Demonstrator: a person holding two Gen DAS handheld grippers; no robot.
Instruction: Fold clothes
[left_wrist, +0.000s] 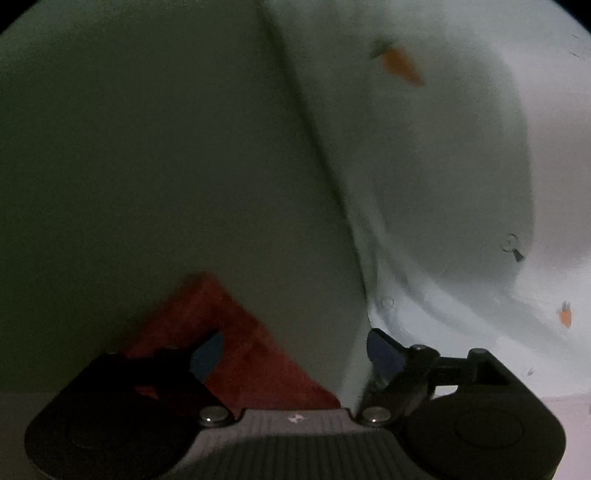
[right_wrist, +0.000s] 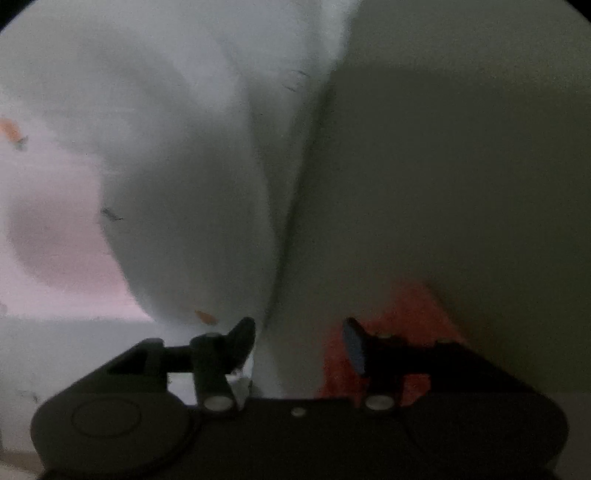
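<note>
A white garment with small orange carrot prints (left_wrist: 424, 184) fills the left wrist view close up, with buttons along a placket. My left gripper (left_wrist: 295, 354) is open, its jaws apart with the cloth's edge between them. The same garment (right_wrist: 184, 166) fills the right wrist view. My right gripper (right_wrist: 299, 343) is open, and a fold of the cloth hangs between its jaws. An orange-red patch (left_wrist: 229, 332) lies under the cloth in the left wrist view, and it also shows in the right wrist view (right_wrist: 406, 314). Both views are dim and blurred.
A pale pinkish surface (right_wrist: 48, 221) shows at the left of the right wrist view and a strip of it shows at the lower right of the left wrist view (left_wrist: 569, 402). The cloth hides everything else.
</note>
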